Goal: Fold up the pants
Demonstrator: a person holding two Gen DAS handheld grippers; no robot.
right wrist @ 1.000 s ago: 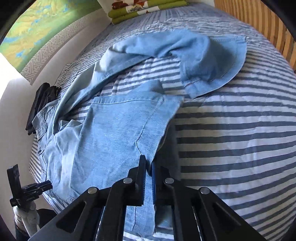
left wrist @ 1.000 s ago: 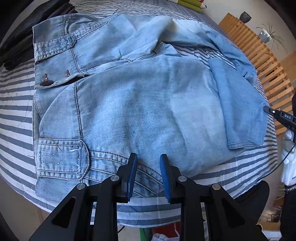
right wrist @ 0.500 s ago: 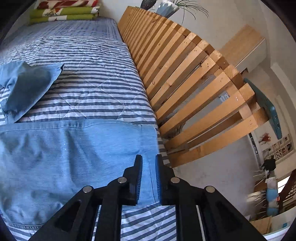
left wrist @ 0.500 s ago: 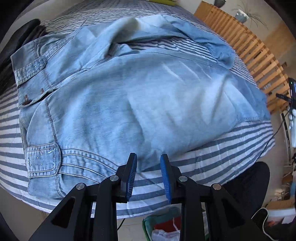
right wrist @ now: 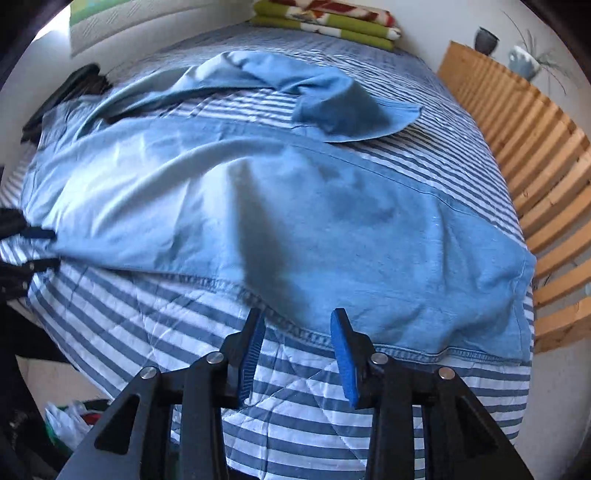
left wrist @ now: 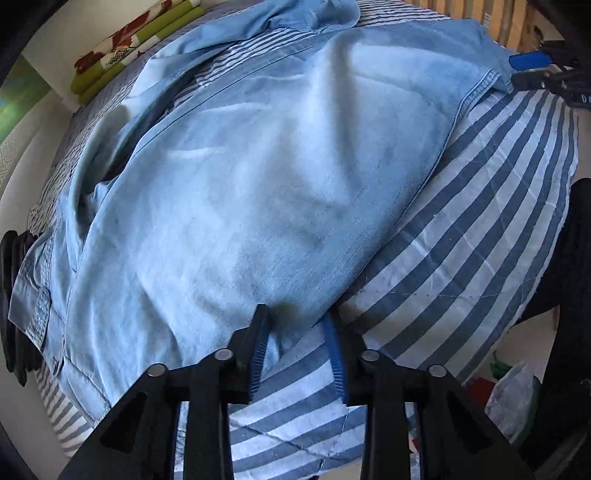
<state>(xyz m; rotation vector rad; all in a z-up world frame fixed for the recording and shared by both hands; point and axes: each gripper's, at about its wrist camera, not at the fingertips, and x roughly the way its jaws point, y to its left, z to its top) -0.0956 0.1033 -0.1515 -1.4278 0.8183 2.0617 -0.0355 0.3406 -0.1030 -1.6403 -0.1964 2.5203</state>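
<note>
Pants [left wrist: 240, 206] along bed [left wrist: 491, 206] near edge. My left gripper [left wrist: 299, 343] closing, side edge between jaws, unpinched; right gripper [right wrist: 297, 347] opening, empty, at hem for fold.

Landmark: bed cover [right wrist: 314, 435].
Pants [right wrist: 258, 206]: spread on the bed cover, one leg along its near edge.
Other leg [right wrist: 332, 99]: behind, bunched.
Folded blankets [right wrist: 332, 22]: at the far end.
Slatted frame [right wrist: 535, 166]: right of the bed cover.
Dark clothing [right wrist: 66, 92]: far left edge.
</note>
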